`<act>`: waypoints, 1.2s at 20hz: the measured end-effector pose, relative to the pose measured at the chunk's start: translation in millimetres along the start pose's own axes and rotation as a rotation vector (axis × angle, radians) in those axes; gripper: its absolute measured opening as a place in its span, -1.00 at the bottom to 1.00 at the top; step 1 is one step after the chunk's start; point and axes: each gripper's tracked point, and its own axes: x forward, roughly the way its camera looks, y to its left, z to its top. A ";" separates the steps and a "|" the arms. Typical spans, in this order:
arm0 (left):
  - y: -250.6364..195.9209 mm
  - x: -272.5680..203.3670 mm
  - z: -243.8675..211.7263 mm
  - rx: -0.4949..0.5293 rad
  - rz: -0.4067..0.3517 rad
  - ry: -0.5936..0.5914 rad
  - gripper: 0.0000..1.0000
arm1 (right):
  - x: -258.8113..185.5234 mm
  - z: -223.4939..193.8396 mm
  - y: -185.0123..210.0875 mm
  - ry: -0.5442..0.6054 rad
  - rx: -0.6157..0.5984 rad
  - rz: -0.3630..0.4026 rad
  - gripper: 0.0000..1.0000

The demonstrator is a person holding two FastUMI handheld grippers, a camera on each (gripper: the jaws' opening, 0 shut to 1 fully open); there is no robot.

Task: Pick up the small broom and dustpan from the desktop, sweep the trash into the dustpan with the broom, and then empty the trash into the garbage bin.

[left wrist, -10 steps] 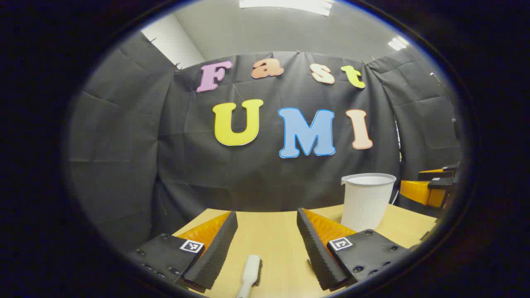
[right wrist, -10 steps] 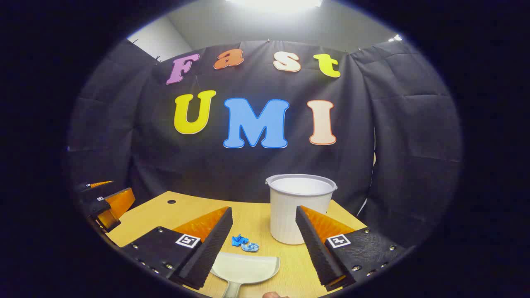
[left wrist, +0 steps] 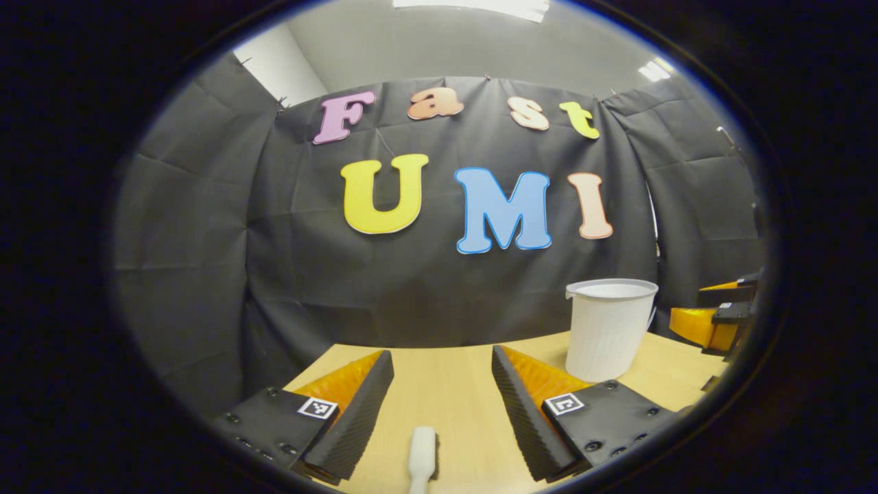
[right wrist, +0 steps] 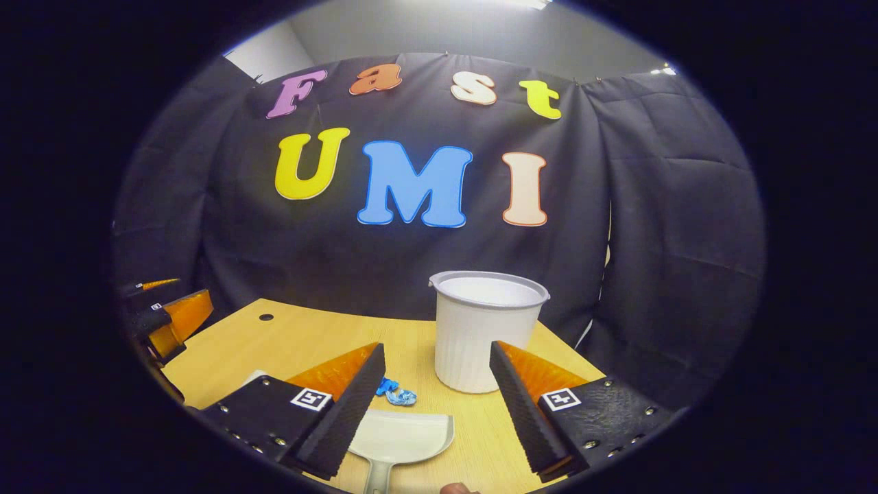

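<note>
Both grippers, left (left wrist: pixel 442 405) and right (right wrist: pixel 435 405), gape wide and hold nothing above the desk (right wrist: pixel 309 339), broom (left wrist: pixel 422 458) and dustpan (right wrist: pixel 401 436) lying lengthwise between their fingers, pointing away toward the bin (right wrist: pixel 483 333).

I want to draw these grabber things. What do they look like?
Each gripper has two wedge-shaped jaws with ribbed inner faces, bolted to flat dark plates with small screws. Every plate carries a little square black-and-white marker. The left gripper and the right gripper look alike. No cables or sleeves are visible.
</note>
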 end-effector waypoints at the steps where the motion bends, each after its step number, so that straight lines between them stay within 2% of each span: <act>1: 1.7 3.6 -2.7 -0.004 -0.001 0.005 0.92 | -0.5 1.2 1.6 0.000 0.003 0.003 0.91; 8: 8.0 9.4 -2.0 -0.004 0.012 0.006 0.92 | 0.2 3.5 10.9 -0.006 -0.010 0.021 0.91; 11: 10.5 8.8 -12.7 0.008 0.022 0.030 0.92 | -0.2 -9.3 15.4 0.030 -0.012 0.036 0.92; 15: 9.7 6.7 -48.3 -0.033 -0.009 0.142 0.93 | -2.5 -33.9 23.0 0.126 -0.013 0.063 0.92; 19: 22.5 6.9 -80.4 -0.032 0.012 0.258 0.88 | -5.6 -59.9 32.3 0.214 -0.018 0.080 0.91; 24: 28.4 8.0 -115.6 -0.013 -0.001 0.393 0.92 | -7.9 -93.6 46.2 0.334 -0.017 0.108 0.92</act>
